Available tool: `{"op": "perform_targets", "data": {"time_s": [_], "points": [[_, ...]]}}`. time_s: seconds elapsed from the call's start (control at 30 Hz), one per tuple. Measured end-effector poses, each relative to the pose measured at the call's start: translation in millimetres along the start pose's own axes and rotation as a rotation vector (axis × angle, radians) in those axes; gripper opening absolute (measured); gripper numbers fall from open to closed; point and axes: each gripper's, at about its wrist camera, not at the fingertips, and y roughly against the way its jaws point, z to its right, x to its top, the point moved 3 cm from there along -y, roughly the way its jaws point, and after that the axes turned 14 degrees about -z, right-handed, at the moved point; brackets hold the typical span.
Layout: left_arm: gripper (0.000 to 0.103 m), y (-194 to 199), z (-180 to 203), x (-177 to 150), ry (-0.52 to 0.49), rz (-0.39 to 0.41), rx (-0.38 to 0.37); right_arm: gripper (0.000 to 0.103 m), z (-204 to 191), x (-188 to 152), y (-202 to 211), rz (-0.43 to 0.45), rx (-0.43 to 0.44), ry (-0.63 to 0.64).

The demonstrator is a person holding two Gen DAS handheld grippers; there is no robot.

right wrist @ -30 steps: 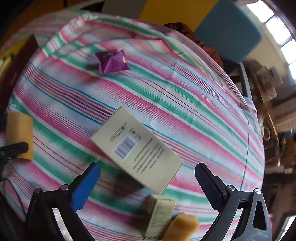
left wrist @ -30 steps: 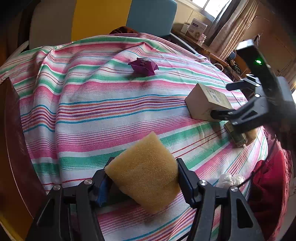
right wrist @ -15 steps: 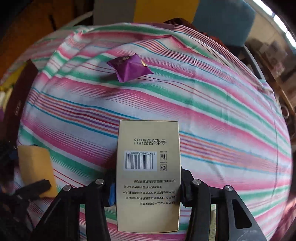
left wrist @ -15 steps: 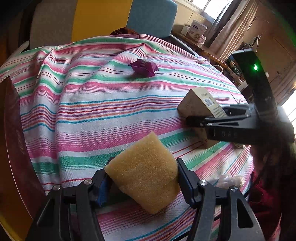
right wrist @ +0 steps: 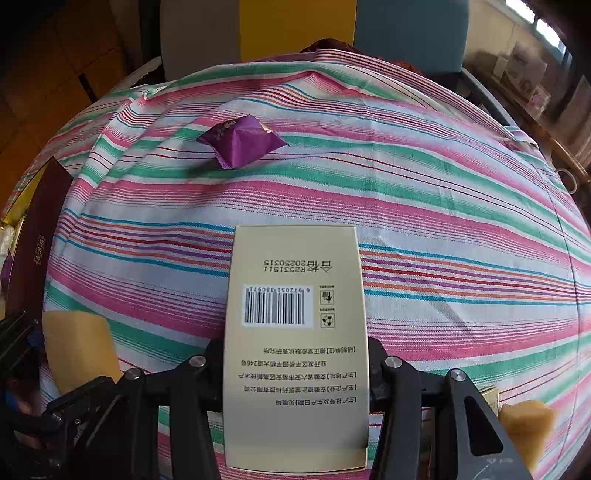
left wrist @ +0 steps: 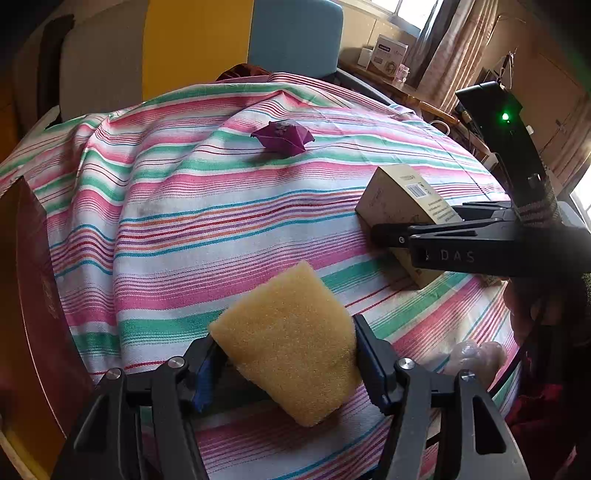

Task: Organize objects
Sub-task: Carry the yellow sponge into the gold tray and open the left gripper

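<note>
My left gripper (left wrist: 286, 365) is shut on a yellow sponge (left wrist: 291, 343), held just above the striped tablecloth (left wrist: 184, 206). My right gripper (right wrist: 295, 365) is shut on a beige carton (right wrist: 295, 332) with a barcode on top; the carton also shows at the right of the left wrist view (left wrist: 402, 206), held by the right gripper (left wrist: 384, 234). The sponge shows at the lower left of the right wrist view (right wrist: 79, 347). A purple sachet (right wrist: 240, 146) lies farther back on the cloth, apart from both grippers.
A dark red box (left wrist: 33, 295) stands at the table's left edge. A second yellow sponge piece (right wrist: 526, 424) and a small carton (right wrist: 489, 397) lie at the near right. Yellow and blue chair backs (left wrist: 291, 33) stand behind the table.
My right gripper turned, moved over the beige carton and closed on its sides, then lifted its near end. My left gripper holds the sponge as before.
</note>
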Motion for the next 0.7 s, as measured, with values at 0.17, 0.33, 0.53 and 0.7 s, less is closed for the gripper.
{"op": "perform_targets", "data": {"time_s": [0.17,0.33,0.53,0.7], "points": [[0.064,0,3,-1,-0.014,0.009,0.024,0.051,7,-3,1,0.008,-0.006,0.010],[0.061,6,2,-3,0.003,0.010,0.030,0.051,5,-10,2,0.015,-0.002,0.011],[0.060,62,-9,-13,0.026,0.096,-0.031,0.051,1,-5,-4,0.026,-0.005,0.033],[0.060,127,-55,-22,0.125,0.206,0.004,0.051,-2,-5,-4,0.030,-0.016,0.041]]}}
